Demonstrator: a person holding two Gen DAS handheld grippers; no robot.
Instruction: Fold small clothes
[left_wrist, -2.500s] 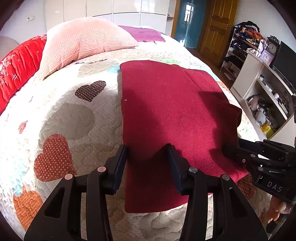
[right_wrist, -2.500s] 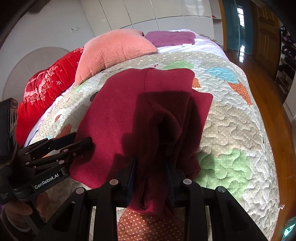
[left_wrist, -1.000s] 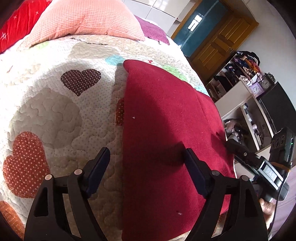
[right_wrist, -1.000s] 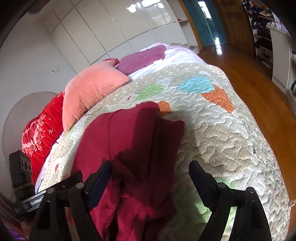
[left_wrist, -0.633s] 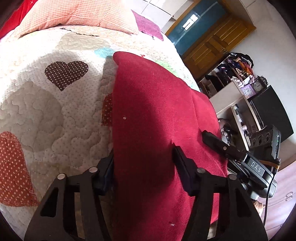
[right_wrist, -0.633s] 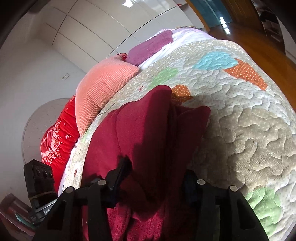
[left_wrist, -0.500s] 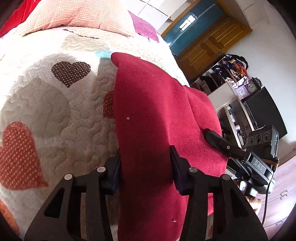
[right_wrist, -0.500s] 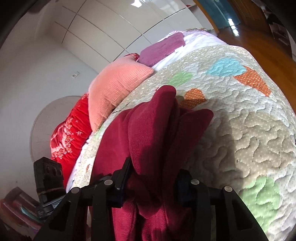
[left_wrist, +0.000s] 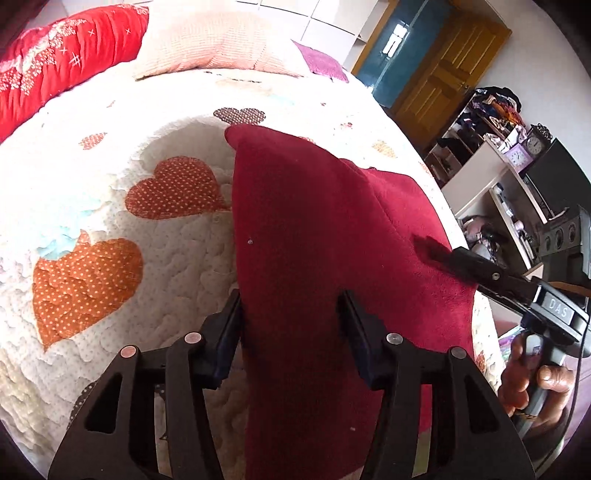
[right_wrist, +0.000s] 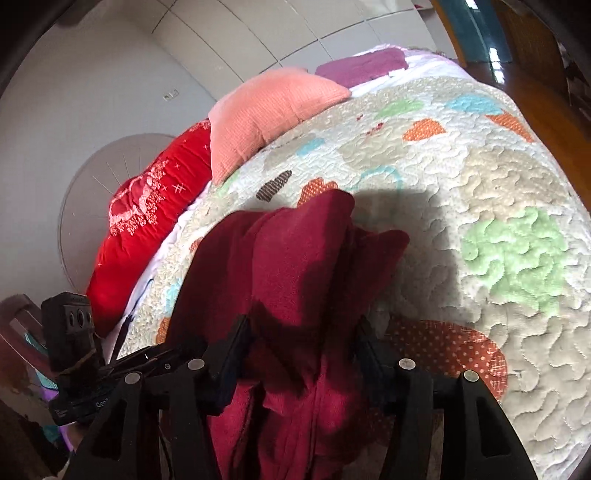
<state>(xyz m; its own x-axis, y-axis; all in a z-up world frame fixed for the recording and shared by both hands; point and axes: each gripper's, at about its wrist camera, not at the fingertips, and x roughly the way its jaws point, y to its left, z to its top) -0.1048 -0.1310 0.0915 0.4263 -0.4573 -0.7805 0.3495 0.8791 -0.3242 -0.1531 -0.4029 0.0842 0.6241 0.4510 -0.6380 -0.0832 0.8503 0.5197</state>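
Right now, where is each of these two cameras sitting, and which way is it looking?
Left wrist: on the left hand-held gripper, looking along its fingers at the red garment on the quilt; a hand shows.
Right wrist: on the right hand-held gripper, facing the pillows; only its own fingers show.
Shared: garment, quilt, pillows, and each other's gripper.

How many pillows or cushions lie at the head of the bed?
2: a red cushion at the left and a salmon-pink pillow beside it. A purple cloth lies further right; others may be hidden.
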